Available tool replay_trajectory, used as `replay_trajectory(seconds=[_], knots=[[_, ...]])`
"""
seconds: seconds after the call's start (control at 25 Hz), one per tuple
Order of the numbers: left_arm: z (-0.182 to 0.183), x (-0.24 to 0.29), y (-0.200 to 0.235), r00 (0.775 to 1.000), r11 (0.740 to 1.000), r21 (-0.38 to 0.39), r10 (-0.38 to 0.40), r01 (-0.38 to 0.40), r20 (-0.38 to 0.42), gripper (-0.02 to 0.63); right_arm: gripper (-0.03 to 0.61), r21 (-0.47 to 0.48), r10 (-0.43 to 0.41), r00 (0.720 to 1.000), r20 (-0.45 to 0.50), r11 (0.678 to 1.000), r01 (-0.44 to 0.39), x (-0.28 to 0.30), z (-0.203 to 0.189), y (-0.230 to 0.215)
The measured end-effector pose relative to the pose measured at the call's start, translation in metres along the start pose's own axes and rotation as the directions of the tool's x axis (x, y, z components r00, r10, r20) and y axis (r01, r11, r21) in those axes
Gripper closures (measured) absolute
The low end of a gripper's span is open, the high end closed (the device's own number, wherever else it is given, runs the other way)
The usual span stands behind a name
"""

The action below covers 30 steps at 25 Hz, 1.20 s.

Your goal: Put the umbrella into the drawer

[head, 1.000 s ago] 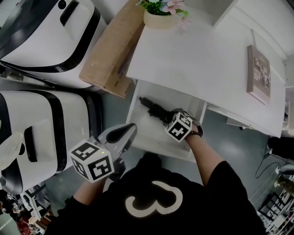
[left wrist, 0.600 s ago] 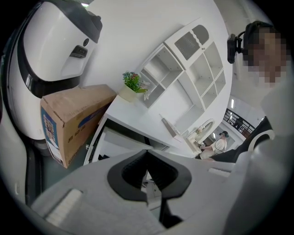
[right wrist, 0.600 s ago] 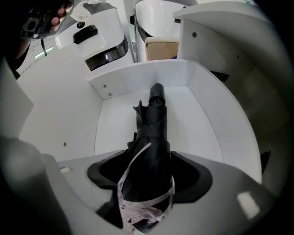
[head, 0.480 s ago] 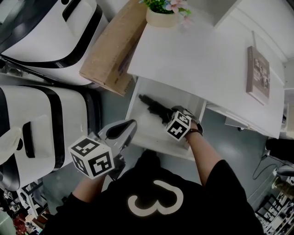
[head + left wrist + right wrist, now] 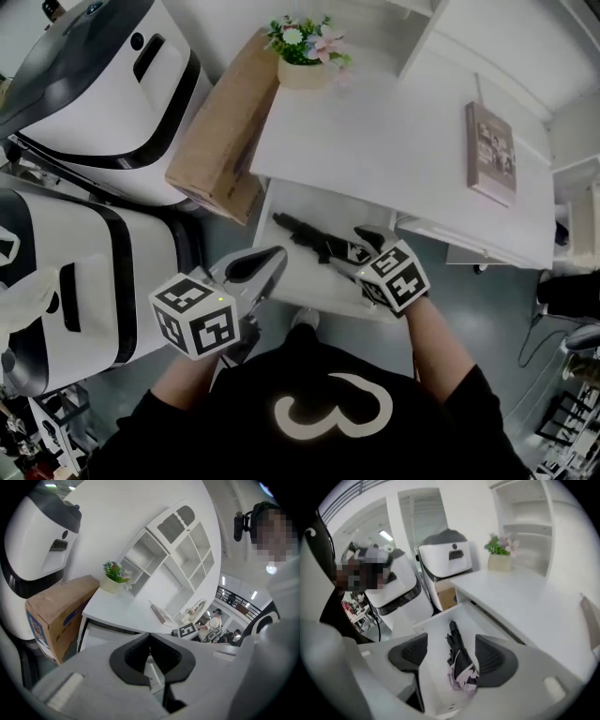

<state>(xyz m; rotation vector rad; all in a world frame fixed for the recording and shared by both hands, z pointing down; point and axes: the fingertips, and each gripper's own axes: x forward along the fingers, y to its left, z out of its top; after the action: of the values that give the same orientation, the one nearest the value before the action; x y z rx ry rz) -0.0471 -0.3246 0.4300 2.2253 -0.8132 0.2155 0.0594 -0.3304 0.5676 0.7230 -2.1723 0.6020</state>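
The folded black umbrella (image 5: 314,239) lies lengthwise in the open white drawer (image 5: 281,277) under the table. Seen from the right gripper view, the umbrella (image 5: 459,663) shows a pale pink patch at its near end on the drawer floor (image 5: 433,667). My right gripper (image 5: 361,251) hangs above the umbrella's near end. Its jaws are opening and its pads (image 5: 494,656) touch nothing. My left gripper (image 5: 270,260) hovers left of the drawer's front corner, its jaws closed together and empty, as the left gripper view (image 5: 150,651) also shows.
A white table (image 5: 394,141) carries a flower pot (image 5: 302,56) and a book (image 5: 490,155). A cardboard box (image 5: 220,131) leans left of the drawer. Two large white and black machines (image 5: 94,94) stand at the left. White shelves (image 5: 164,569) rise behind the table.
My right gripper has risen up off the umbrella, which stays lying in the drawer. The left gripper has lifted a little.
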Motion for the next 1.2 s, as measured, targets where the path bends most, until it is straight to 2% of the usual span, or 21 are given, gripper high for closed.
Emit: replay_trajectory(seconds=[0.16,0.2,0.24,0.28,0.36,0.48,0.56,0.68,0.88,1.2], knots=[[0.018,-0.003,-0.029,0.999,0.998,0.046,-0.046,0.045,0.027,0.604,0.274,0.066,0.02,0.979,0.202,0.997,-0.034,-0.069,0.044,0.022],[0.022,-0.004,-0.037,0.998,0.997,0.06,-0.058,0.056,0.034,0.604,0.297,0.07,0.022,0.967,0.254,0.997,-0.041,-0.086,0.055,0.027],[0.027,-0.004,-0.044,0.997,0.995,0.076,-0.071,0.068,0.041,0.604,0.351,0.071,0.018,0.951,0.307,0.997,-0.042,-0.103,0.064,0.031],[0.031,-0.005,-0.052,0.995,0.992,0.095,-0.083,0.079,0.046,0.604,0.422,0.078,0.01,0.932,0.363,0.996,-0.041,-0.12,0.072,0.033],[0.037,-0.006,-0.068,0.993,0.985,0.139,-0.107,0.099,0.051,0.604,0.49,0.113,-0.009,0.884,0.468,0.992,-0.05,-0.153,0.084,0.036],[0.043,-0.012,-0.089,0.989,0.973,0.194,-0.134,0.121,0.056,0.604,0.503,0.17,-0.055,0.814,0.578,0.984,-0.054,-0.193,0.093,0.041],[0.046,-0.017,-0.1,0.987,0.969,0.209,-0.149,0.131,0.068,0.604,0.565,0.19,-0.071,0.774,0.629,0.98,-0.064,-0.213,0.096,0.046],[0.051,-0.022,-0.112,0.983,0.965,0.221,-0.165,0.145,0.075,0.604,0.575,0.19,-0.057,0.729,0.682,0.977,-0.1,-0.231,0.103,0.056],[0.054,-0.027,-0.121,0.983,0.961,0.236,-0.167,0.145,0.073,0.604,0.575,0.168,-0.036,0.717,0.696,0.979,-0.114,-0.236,0.107,0.066],[0.068,-0.021,-0.138,0.975,0.946,0.268,-0.208,0.179,0.082,0.604,0.575,0.166,-0.053,0.731,0.681,0.983,-0.083,-0.242,0.104,0.062]])
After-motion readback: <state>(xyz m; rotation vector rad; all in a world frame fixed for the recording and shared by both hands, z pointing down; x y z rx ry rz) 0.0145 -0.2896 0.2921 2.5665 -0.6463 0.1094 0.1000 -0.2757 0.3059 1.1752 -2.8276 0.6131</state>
